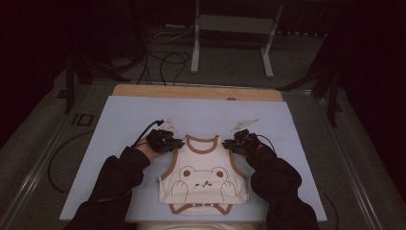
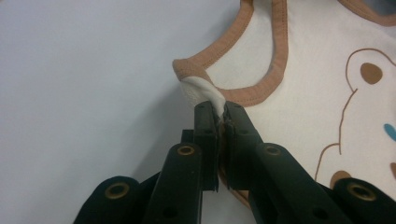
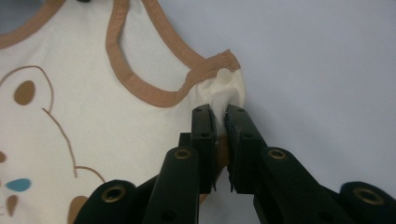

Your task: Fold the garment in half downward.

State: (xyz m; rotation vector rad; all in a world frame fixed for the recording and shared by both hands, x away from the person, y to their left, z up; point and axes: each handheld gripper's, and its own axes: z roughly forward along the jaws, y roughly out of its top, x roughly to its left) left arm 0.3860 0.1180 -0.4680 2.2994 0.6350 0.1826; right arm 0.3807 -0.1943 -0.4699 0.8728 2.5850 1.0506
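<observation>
We see cream bear-print baby bodysuit (image 1: 203,179) flat on pale blue bench (image 1: 124,120) | left hand-held gripper (image 2: 220,111) clenched on its left shoulder strap | right hand-held gripper (image 3: 219,112) clenched on right strap

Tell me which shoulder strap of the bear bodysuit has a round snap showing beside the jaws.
The shoulder strap pinched by the right gripper: a pale round snap sits at its tip. The strap in the left gripper shows only folded cream fabric and brown trim.

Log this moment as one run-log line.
left gripper: shut on shoulder strap | right gripper: shut on other shoulder strap | bear bodysuit: front up on pale blue mat
</observation>
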